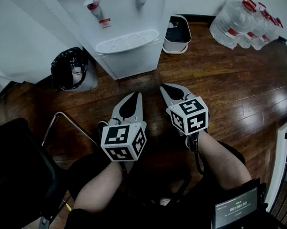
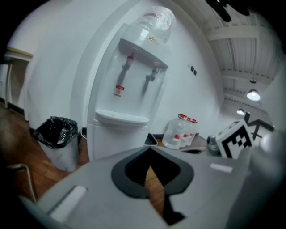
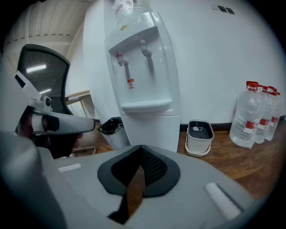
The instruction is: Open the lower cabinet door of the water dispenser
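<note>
Both tongs are closed & empty. The left gripper [image 1: 136, 95] has its jaws pressed together to a point w/ nothing btw them. The right gripper [image 1: 164, 87] is the same: tips meet and only floor shows through the slit. They are held side by side above the person's knees, pointing forward & somewhat down toward the water dispenser [image 1: 119, 26]. They are well apart from it and touch nothing; the right one is a bit further forward than the left. The lower cabinet door [image 1: 132, 62] is the white panel under the drip tray [image 1: 127, 40], at the bottom front of the dispenser. It looks shut, flush w/ the body. Above the tray are a red tap [image 1: 94, 6] and a second tap [image 1: 140, 0]. Just beside the dispenser on its left stands a trash bin [image 1: 70, 69] w/ a black bag. On its right is a small white bucket [image 1: 177, 34] near the wall. Further right, a group of water bottles [image 1: 245, 21] w/ red caps stands on the wooden floor [image 1: 224, 86]. A black office chair [image 1: 19, 173] is at the person's left, and a small screen [image 1: 236, 209] is at lower right of the head view.
</note>
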{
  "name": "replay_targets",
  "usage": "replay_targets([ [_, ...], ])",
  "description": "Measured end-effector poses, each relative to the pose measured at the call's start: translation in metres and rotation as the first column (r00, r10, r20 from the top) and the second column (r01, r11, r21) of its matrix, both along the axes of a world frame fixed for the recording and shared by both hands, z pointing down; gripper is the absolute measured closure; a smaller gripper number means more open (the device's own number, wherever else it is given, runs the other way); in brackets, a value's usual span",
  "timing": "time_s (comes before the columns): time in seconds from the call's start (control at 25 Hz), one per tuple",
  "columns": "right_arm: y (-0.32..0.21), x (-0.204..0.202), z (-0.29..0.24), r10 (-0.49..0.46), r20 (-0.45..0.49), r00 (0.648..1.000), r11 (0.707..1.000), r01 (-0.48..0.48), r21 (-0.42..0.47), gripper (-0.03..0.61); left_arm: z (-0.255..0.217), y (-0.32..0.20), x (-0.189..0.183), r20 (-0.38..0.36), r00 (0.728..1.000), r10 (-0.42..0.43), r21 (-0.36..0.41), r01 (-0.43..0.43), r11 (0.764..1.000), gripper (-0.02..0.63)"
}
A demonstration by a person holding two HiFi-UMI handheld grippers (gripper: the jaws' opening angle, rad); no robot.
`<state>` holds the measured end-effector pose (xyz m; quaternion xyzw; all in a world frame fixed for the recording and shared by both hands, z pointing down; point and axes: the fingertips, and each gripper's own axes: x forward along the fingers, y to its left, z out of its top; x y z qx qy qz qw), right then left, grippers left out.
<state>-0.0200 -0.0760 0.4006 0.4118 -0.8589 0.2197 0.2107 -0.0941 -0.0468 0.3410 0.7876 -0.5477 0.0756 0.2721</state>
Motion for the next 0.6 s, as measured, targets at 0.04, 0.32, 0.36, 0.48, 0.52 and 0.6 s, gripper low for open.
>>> replay_targets([
  [0.04,-0.007,0.002,0.003,-0.001,-0.003,1.0,1.0,0.001,-0.008,0.574,0.001,-0.004,0.001,-0.013,1.0,0.002,-0.011,-0.002,1.0,0.594],
  [0.32,-0.05,0.018,0.025,-0.03,-0.033,0.999,0.996,0.028,-0.082,0.574,0.004,-0.033,0.009,-0.091,0.996,0.005,-0.064,-0.011,0.998,0.594],
  [0.36,-0.054,0.018,0.03,-0.044,-0.039,0.998,0.995,0.04,-0.096,0.572,0.007,-0.036,0.012,-0.094,0.995,0.02,-0.083,-0.028,0.996,0.594],
  [0.48,-0.064,0.013,0.051,-0.116,-0.07,0.991,0.984,0.106,-0.14,0.519,0.024,-0.043,0.021,-0.074,0.994,0.074,-0.152,-0.085,0.985,0.591],
  [0.52,-0.068,0.012,0.058,-0.147,-0.09,0.985,0.98,0.133,-0.149,0.494,0.028,-0.047,0.023,-0.065,0.994,0.082,-0.167,-0.092,0.982,0.591],
  [0.6,-0.079,0.01,0.07,-0.202,-0.135,0.97,0.971,0.181,-0.154,0.456,0.031,-0.058,0.024,-0.045,0.996,0.08,-0.173,-0.087,0.981,0.588],
])
